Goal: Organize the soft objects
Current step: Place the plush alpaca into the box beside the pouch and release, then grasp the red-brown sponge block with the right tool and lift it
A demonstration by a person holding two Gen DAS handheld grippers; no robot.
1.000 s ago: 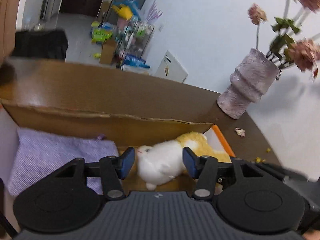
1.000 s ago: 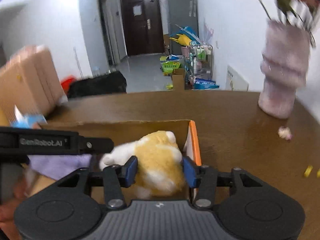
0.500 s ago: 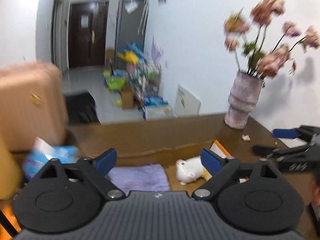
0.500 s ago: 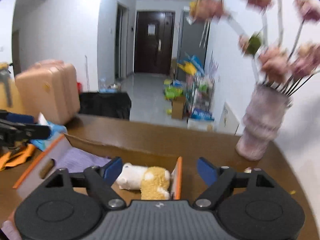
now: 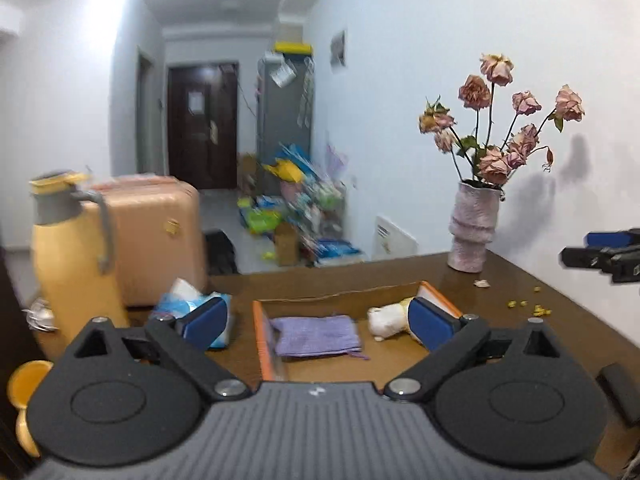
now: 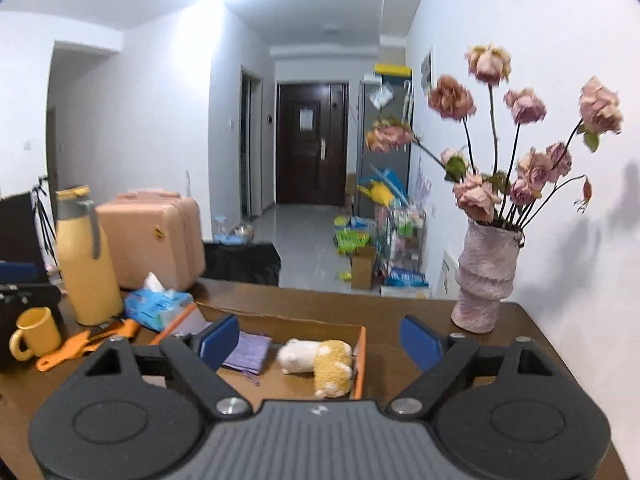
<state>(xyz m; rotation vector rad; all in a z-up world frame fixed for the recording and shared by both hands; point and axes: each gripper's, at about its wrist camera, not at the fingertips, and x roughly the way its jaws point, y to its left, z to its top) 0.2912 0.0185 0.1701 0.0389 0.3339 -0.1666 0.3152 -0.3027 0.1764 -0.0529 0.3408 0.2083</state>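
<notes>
A shallow cardboard box with orange edges (image 5: 262,336) (image 6: 362,360) sits on the brown table. Inside lie a folded purple cloth (image 5: 316,335) (image 6: 246,354) on the left and a white-and-yellow plush toy (image 5: 386,320) (image 6: 320,362) on the right. My left gripper (image 5: 316,322) is open and empty, held back above the box's near side. My right gripper (image 6: 320,342) is open and empty, also raised behind the box. The right gripper's tips show at the right edge of the left wrist view (image 5: 608,250).
A pink vase with dried roses (image 5: 474,226) (image 6: 486,276) stands at the table's far right. A blue tissue pack (image 5: 192,304) (image 6: 156,306), a yellow flask (image 5: 68,256) (image 6: 86,256), a yellow mug (image 6: 34,332) and an orange tool (image 6: 86,342) are left of the box.
Both grippers opened, let go of the plush toy in the box, and pulled back and up away from the box.
</notes>
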